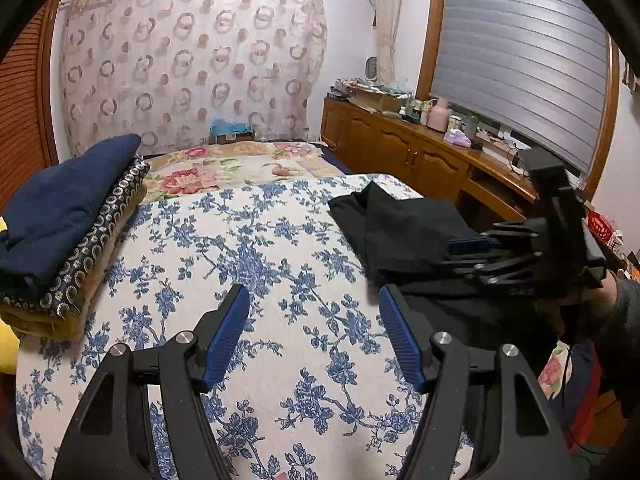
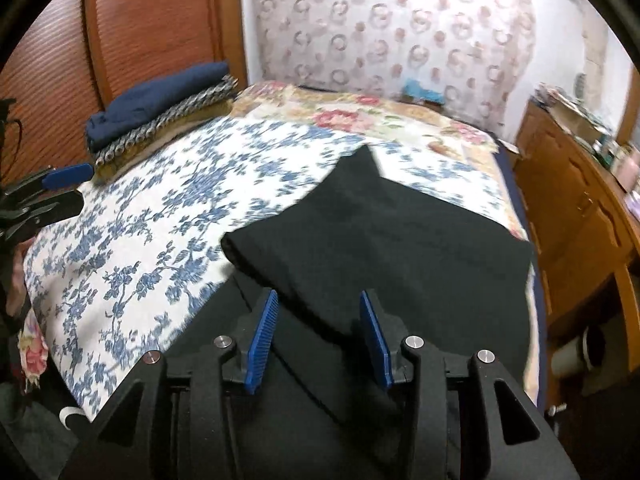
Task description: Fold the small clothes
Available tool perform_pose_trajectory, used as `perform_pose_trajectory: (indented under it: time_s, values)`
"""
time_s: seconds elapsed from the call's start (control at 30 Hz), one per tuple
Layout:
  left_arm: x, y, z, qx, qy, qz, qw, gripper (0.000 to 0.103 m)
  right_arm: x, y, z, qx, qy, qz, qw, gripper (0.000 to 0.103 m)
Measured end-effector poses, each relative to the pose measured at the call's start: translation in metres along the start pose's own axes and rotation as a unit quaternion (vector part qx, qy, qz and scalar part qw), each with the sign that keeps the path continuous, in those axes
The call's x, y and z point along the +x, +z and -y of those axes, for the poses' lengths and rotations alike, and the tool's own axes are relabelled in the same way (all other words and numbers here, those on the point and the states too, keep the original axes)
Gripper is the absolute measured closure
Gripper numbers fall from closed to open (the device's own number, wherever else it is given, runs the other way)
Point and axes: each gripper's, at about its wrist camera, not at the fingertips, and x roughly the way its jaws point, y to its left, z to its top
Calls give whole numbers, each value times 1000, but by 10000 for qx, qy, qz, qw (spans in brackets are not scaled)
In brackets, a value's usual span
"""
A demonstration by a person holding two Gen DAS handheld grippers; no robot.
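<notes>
A black garment lies partly folded on the right side of the bed, on the blue-flowered cover. It fills the middle of the right wrist view. My left gripper is open and empty above the cover, left of the garment. My right gripper is open, just above the garment's near edge; from the left wrist view it comes in sideways over the garment's right part. A stack of folded clothes with a navy piece on top sits at the bed's left edge.
A rose-patterned sheet covers the far half of the bed. A wooden cabinet with many small items runs along the right wall under a shuttered window. A wooden slatted door stands behind the stack. A patterned curtain hangs at the back.
</notes>
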Motion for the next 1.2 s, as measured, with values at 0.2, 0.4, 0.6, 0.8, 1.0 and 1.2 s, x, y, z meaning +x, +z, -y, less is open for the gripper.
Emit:
perform_pose_trajectory:
  time_s: [0.2,0.4,0.6,0.8,1.0,1.2]
  values:
    - [5,-6,-1,-46,-48,-66,10000,35,31,17,-17,-498,98,-275,9983,59]
    - [6,-10,-2,-38,-66,-106,9999,35,53,23,-16,-620,-31,-443,9971,59]
    - [10,-12,-2,-67,-91,-157,9998,35,54,23,-19,-784,125,-424,9959,99]
    - [13,-12,-1,-76,-156,-175,9997,35,19,30,5,-456,12,128,9989,101]
    - [25,-6,3,32,-170,-268,9995,35,-18,45,58,3,-334,591,9977,101]
    - [39,2,8,114,-213,-338,9991,35,-30,53,132,671,-995,604,9909,101]
